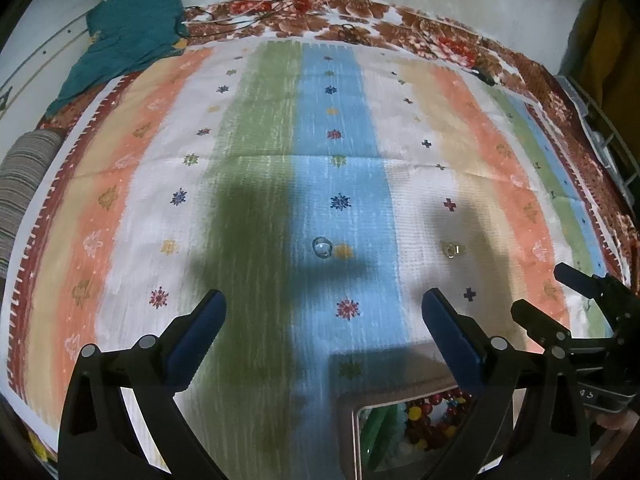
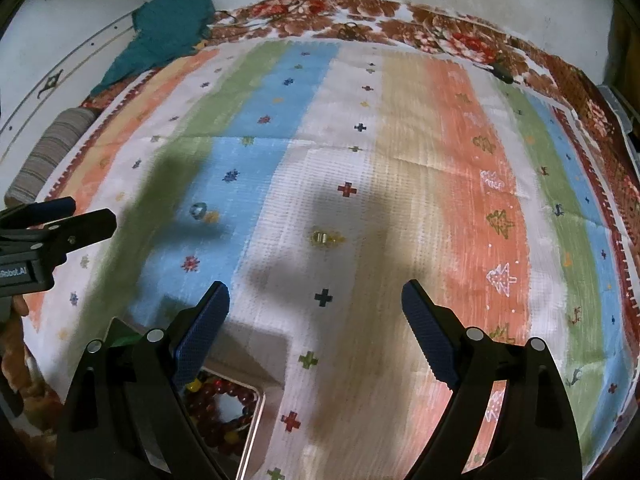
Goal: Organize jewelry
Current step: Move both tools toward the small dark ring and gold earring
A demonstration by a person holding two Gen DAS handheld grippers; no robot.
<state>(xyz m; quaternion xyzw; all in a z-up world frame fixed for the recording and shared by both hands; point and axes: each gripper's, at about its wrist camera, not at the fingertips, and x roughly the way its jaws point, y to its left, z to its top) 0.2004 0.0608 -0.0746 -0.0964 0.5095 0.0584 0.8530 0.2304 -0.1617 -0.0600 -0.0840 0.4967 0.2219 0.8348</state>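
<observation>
A silver ring with a clear stone lies on the blue stripe of the striped cloth. A small gold ring lies to its right on the pale stripe. My left gripper hovers open above the cloth, just short of the silver ring. My right gripper is open too, short of the gold ring. Nothing sits between either pair of blue pads. A metal tin near the front edge holds red and yellow bead strings and something green.
A teal garment lies at the far left corner. A striped roll rests at the left edge. A floral bedsheet border and dark cords run along the back. Each gripper shows at the other view's side.
</observation>
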